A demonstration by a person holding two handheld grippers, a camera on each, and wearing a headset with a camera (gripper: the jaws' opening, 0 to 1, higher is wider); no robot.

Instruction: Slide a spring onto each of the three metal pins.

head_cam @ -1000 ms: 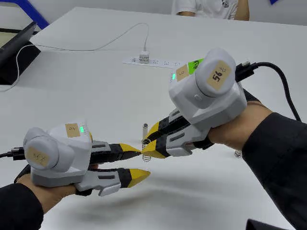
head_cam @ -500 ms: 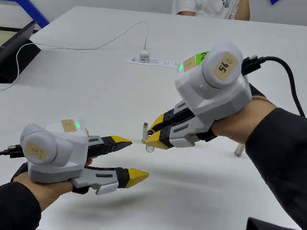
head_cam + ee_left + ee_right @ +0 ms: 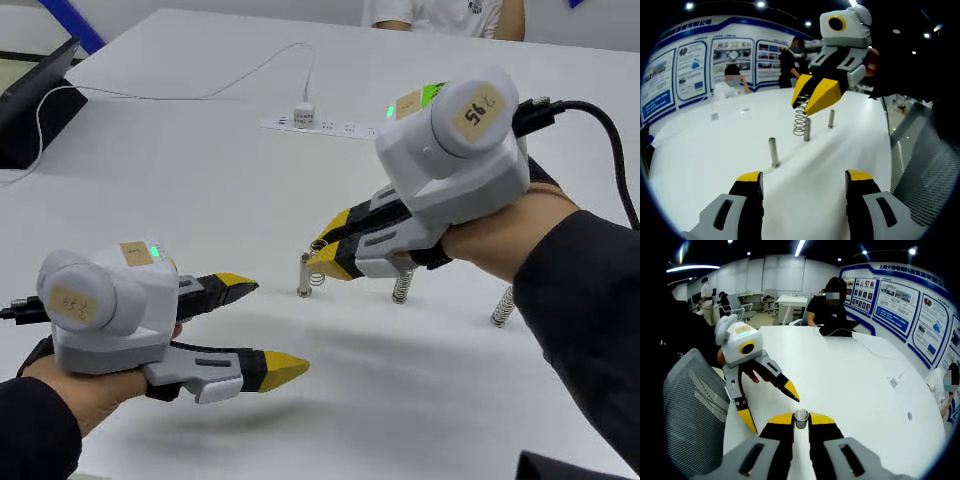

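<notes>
My right gripper (image 3: 320, 260) is shut on a coil spring (image 3: 318, 272), which hangs from its yellow tips right beside an upright metal pin (image 3: 304, 275). The right gripper view looks down the spring (image 3: 800, 418), end-on between the shut jaws. In the left gripper view three bare pins stand in a row: near (image 3: 773, 151), middle (image 3: 807, 129), far (image 3: 831, 118). The held spring (image 3: 800, 117) dangles against the middle one. My left gripper (image 3: 268, 328) is at lower left, open and holding nothing, with its tips (image 3: 804, 176) pointing at the pins.
Two more springs (image 3: 402, 287) (image 3: 503, 305) stand leaning on the white table (image 3: 200, 190) right of the pin. A power strip (image 3: 318, 126) with a cable lies further back. A dark monitor (image 3: 30, 100) sits at the far left edge. A person sits at the far side.
The right gripper has risen from the tabletop with the spring and moved slightly right. The left gripper has drawn back to the left and its jaws stand wider apart.
</notes>
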